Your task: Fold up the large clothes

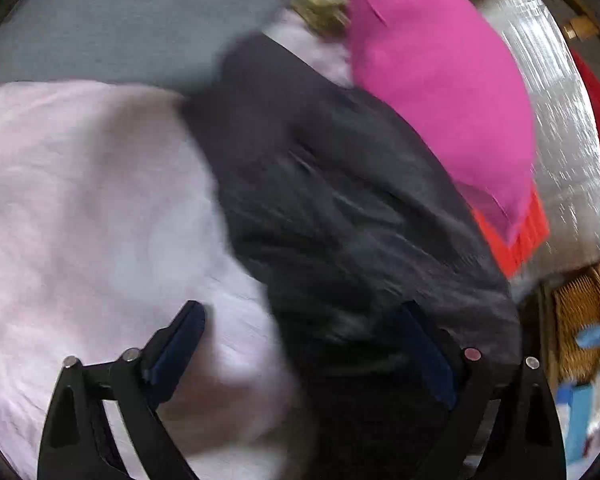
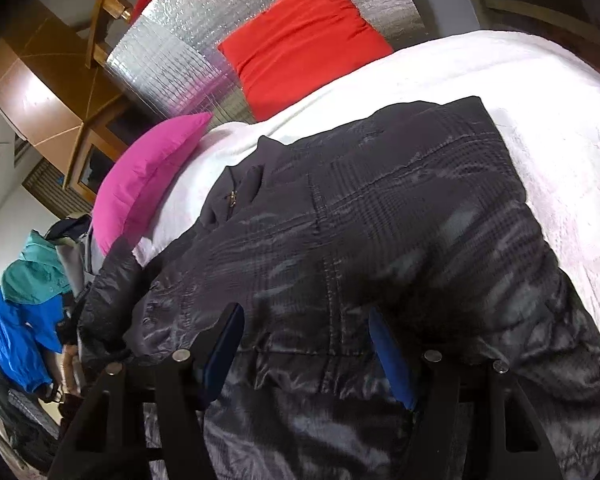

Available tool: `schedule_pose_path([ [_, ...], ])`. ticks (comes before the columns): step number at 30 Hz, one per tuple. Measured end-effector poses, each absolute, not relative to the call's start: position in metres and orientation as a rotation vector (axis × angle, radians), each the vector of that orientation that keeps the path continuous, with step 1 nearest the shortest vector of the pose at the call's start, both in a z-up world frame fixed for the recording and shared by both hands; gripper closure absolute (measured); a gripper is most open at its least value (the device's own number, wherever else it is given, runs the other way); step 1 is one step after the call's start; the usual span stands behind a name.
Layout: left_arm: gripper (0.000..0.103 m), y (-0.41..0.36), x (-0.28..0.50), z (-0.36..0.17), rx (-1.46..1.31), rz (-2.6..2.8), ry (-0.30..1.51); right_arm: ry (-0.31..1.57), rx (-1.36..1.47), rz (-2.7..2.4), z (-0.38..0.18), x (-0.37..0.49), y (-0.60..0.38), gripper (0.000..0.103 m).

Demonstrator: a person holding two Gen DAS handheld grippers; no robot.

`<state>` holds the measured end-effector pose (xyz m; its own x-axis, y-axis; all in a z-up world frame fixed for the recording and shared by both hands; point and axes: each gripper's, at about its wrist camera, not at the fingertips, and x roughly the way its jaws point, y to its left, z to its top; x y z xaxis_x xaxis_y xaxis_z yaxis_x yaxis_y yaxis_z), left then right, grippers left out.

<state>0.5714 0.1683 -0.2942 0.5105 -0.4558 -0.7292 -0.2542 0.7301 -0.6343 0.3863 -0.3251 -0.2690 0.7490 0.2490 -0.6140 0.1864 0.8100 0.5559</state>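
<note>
A dark grey quilted jacket (image 2: 380,208) lies spread on a white bedcover (image 2: 540,128), collar and zip toward the pillows. My right gripper (image 2: 304,324) hangs over its lower hem. The jaws stand apart, both blue pads (image 2: 392,360) are bare, and the fabric lies below and between them. The left wrist view is blurred. There the jacket (image 1: 340,208) runs diagonally across the bedcover (image 1: 80,208). My left gripper (image 1: 300,320) is open wide, straddling the jacket's edge. One finger is over the white cover and the other over dark fabric.
A pink pillow (image 2: 148,176) and a red pillow (image 2: 300,40) lean against a silver foil panel (image 2: 172,52) at the head of the bed. Blue and teal clothes (image 2: 24,312) hang beside the bed. Wooden furniture (image 2: 32,92) stands behind.
</note>
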Motion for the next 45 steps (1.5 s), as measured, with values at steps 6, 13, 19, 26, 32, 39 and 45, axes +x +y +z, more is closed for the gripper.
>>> schedule_pose_path([
  [6,0.083,0.156,0.569,-0.295,-0.771,-0.149,1.06,0.731,0.635,0.04,-0.269,0.386,-0.324,0.034],
  [13,0.096,0.12,0.515,-0.196,-0.598,-0.169,0.855,0.681,0.707,0.015,-0.263,0.375,-0.341,0.034],
  [19,0.096,-0.006,0.433,-0.142,-0.283,-0.354,0.717,0.621,0.805,-0.013,-0.258,0.362,-0.365,0.034],
  [26,0.088,-0.11,0.354,-0.198,0.075,-0.478,0.889,0.58,0.877,-0.04,-0.255,0.348,-0.389,0.034],
  [32,0.042,-0.02,0.332,-0.197,-0.103,-0.371,0.932,0.597,0.862,-0.005,-0.249,0.353,-0.383,0.033],
  [39,0.023,0.071,0.34,-0.195,-0.361,-0.168,0.919,0.595,0.865,0.016,-0.248,0.354,-0.385,0.025],
  [45,0.022,0.099,0.363,-0.226,-0.432,0.013,0.979,0.59,0.906,0.023,-0.25,0.352,-0.392,0.025],
])
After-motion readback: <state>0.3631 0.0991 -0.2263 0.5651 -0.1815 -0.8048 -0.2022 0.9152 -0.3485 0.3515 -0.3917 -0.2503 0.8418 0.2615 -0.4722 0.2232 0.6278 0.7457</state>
